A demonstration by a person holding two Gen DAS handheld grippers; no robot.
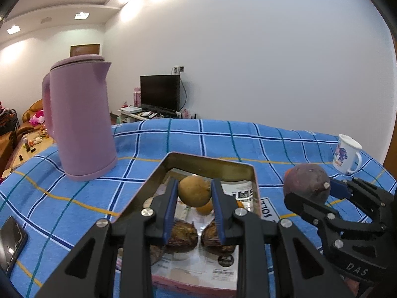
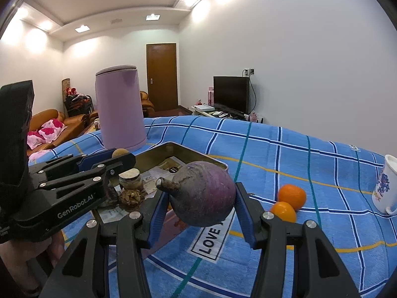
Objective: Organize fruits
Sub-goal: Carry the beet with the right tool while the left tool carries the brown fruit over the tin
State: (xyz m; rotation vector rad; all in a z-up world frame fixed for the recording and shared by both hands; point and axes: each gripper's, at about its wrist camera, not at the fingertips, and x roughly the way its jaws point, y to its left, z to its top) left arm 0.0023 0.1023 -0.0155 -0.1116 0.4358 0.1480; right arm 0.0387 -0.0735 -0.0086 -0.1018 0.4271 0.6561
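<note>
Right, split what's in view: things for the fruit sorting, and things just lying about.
For the job: tan round fruit in the left gripper; dark purple stemmed fruit in the right gripper; two small oranges on the blue checked cloth; gold metal tray.
Lying about: lilac plastic kettle; white printed mug; black phone.

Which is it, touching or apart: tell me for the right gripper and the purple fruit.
Touching. The right wrist view shows the right gripper with a blue pad pressed on each side of the purple fruit, which hangs clear of the blue checked cloth.

A round purple fruit [image 2: 203,193] is held above the tin tray's [image 2: 213,160] right edge; two oranges [image 2: 287,202] lie on the tablecloth [image 2: 297,149] beside it.
</note>
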